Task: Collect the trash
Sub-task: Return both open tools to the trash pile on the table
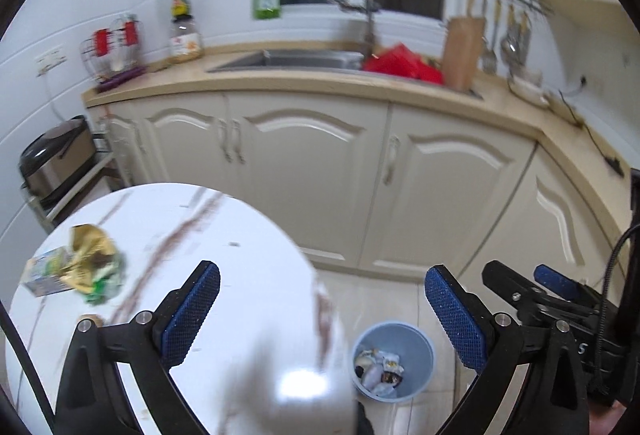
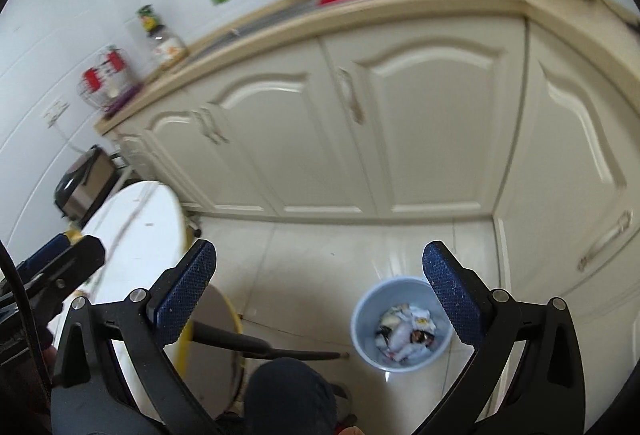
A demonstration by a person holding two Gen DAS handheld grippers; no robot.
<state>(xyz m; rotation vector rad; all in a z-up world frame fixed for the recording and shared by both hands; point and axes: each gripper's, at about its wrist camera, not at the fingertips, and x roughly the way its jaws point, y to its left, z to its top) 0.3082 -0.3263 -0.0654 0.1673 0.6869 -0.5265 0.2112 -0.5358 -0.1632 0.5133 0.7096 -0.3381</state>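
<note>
1. Gold crumpled wrapper lies at the left of the left wrist frame on the white round table, touching a small carton and green scraps.
2. Pale blue bin stands on the tiled floor low and right of centre, already holding wrappers; the right wrist view shows it low and right as well.
3. Left gripper is spread wide with nothing between its blue pads, hanging over the table edge.
4. Right gripper is equally wide apart and empty, above the floor beside the bin.
5. Cream cabinets and a sink fill the upper frame.
</note>
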